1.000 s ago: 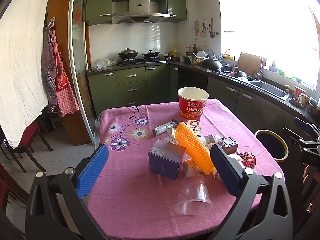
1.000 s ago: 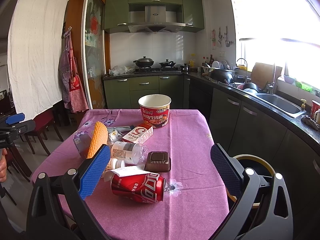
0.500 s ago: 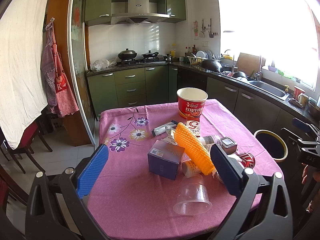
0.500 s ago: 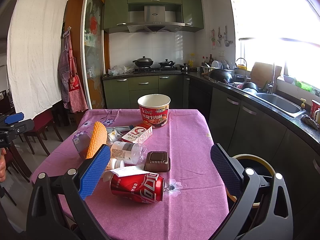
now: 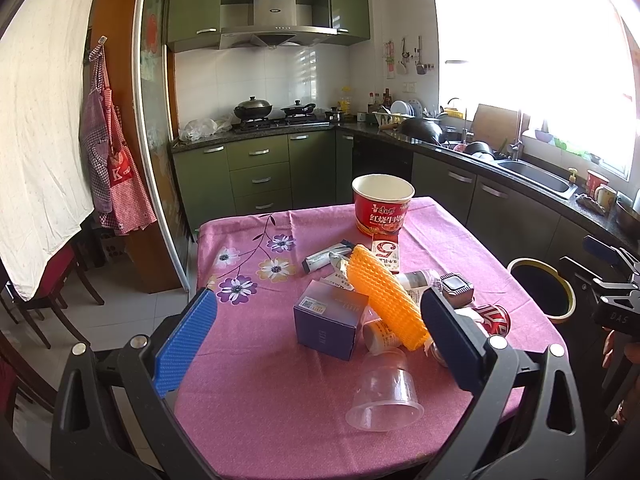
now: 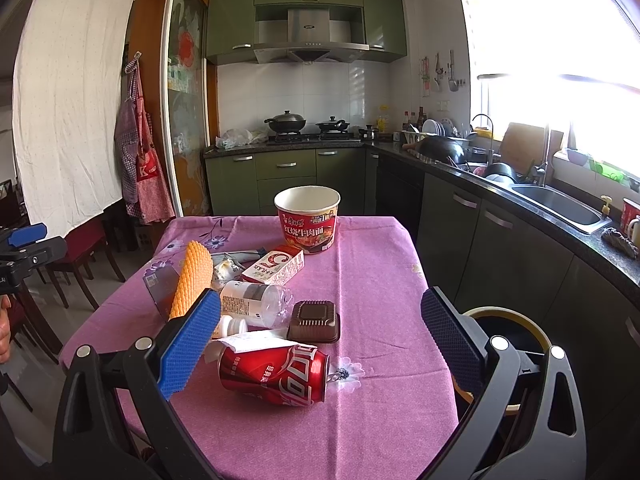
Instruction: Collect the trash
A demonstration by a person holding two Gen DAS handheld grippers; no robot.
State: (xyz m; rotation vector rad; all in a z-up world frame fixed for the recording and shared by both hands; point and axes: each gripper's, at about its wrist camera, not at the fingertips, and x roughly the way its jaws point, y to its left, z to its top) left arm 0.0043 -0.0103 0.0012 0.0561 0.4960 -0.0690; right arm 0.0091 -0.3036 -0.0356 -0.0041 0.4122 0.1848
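Trash lies on a purple tablecloth point(image 5: 248, 420). In the left wrist view I see a clear plastic cup point(image 5: 385, 396) on its side, a purple box point(image 5: 329, 324), an orange foam net point(image 5: 384, 300) and a red noodle bowl point(image 5: 382, 205). My left gripper point(image 5: 316, 340) is open and empty above the near table edge. In the right wrist view a red cola can point(image 6: 276, 372) lies nearest, with a brown plastic box point(image 6: 316, 320), a clear bottle point(image 6: 256, 304), a red carton point(image 6: 276, 266) and the noodle bowl point(image 6: 307, 224) behind. My right gripper point(image 6: 320, 344) is open and empty above the can.
A black bin with a yellow rim point(image 5: 541, 289) stands on the floor right of the table; it also shows in the right wrist view point(image 6: 508, 320). Green cabinets and a sink counter point(image 6: 560, 204) run along the right. Chairs point(image 5: 44, 280) stand at the left.
Both grippers have drifted very slightly; the views are almost the same. Nothing on the table has moved.
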